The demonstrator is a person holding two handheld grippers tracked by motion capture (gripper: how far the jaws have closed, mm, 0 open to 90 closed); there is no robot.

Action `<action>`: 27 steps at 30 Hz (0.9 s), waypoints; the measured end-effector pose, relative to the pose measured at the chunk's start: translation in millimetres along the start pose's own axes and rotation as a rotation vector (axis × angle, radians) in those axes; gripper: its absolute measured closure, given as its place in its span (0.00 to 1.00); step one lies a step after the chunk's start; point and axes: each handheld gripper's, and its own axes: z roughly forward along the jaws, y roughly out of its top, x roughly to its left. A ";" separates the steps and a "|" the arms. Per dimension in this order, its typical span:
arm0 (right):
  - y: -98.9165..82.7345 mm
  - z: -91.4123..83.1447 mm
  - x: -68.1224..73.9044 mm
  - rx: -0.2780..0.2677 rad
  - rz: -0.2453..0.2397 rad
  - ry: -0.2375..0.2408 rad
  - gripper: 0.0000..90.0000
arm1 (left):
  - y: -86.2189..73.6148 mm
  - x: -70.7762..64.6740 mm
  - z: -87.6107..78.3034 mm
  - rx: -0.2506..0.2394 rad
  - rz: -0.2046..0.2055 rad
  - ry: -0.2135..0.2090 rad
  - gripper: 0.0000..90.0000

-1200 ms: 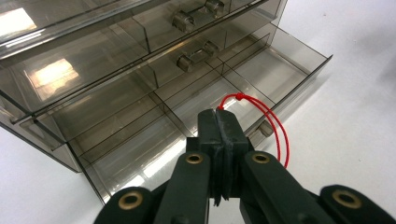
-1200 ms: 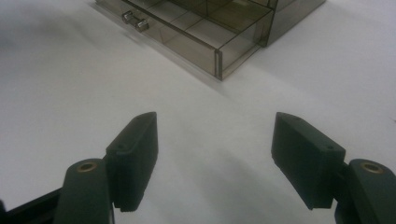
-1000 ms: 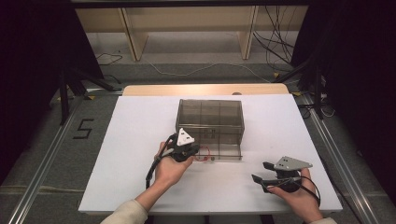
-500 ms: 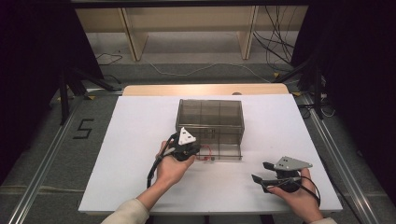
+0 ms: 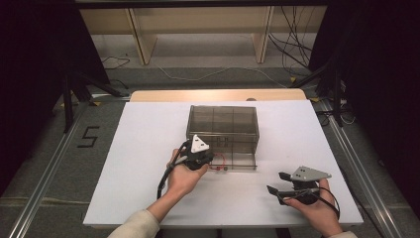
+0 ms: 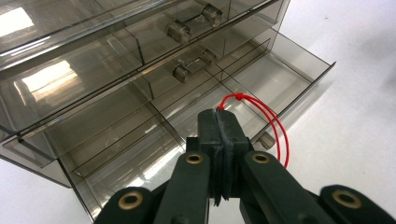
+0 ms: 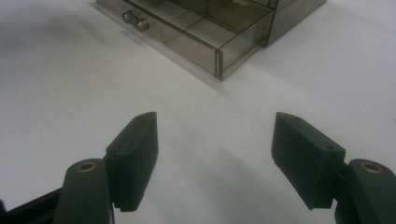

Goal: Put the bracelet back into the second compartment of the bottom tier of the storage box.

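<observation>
White table (image 5: pixel 138 148) with a smoky drawer box (image 5: pixel 223 121), its bottom drawer (image 6: pixel 196 116) pulled out. Left gripper (image 6: pixel 223 122), jaws clamped on a red string (image 6: pixel 275 128), hangs over that drawer, unmoved since earlier; right gripper (image 7: pixel 215 158) rests apart, jaws wide.

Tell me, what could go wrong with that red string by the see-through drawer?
1. The left gripper pinches just a little bit of the red string. The loop hangs over the front wall of the open drawer, so it might catch there or slip out of the jaws.
2. The drawer box looks light. A pull on the string or a bump could make it slide on the white table, because the right gripper sits open, away from it.
</observation>
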 end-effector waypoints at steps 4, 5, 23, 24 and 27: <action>0.1 -0.5 0.2 0.004 0.001 -0.002 0.36 | 0.5 0.3 1.1 0.001 -0.004 -0.001 1.00; 0.0 0.0 0.1 -0.002 0.002 0.000 0.36 | 0.7 0.3 1.5 0.000 -0.004 0.000 1.00; 0.0 -0.1 -0.1 -0.001 0.001 0.000 0.36 | 3.9 -1.2 6.6 0.004 0.008 0.005 1.00; 0.1 -0.6 0.0 0.004 0.001 -0.003 0.36 | 4.1 -1.2 6.8 0.004 0.007 0.005 1.00; 0.0 -0.1 -0.2 -0.001 0.001 0.000 0.36 | 4.4 -1.2 7.9 0.004 0.008 0.006 1.00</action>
